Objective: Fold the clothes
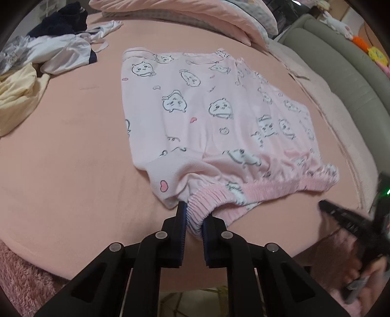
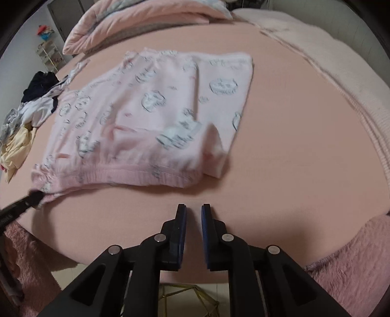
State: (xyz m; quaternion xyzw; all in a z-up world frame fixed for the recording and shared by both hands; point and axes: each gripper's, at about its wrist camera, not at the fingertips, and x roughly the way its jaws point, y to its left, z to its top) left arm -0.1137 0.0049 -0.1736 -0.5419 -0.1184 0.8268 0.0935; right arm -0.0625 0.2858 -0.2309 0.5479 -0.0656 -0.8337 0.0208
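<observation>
One waistband [image 1: 214,195] seemingly between left gripper [image 1: 194,217] fingers.

The pajama pants [image 1: 214,117] lie on my bed [image 1: 73,158]; left of them the clothes pile [image 1: 48,48], behind them the pillows [image 1: 182,17].

bed [image 1: 73,151] | pink sheet | on it: folded pink pyjama [image 1: 214,114], clothes heap [image 1: 43,56], quilt [image 1: 185,19]

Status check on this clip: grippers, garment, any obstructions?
Left gripper shut on pink pajama shorts waistband. Right gripper open, empty. Clothes pile apart, nothing obstructing.
</observation>
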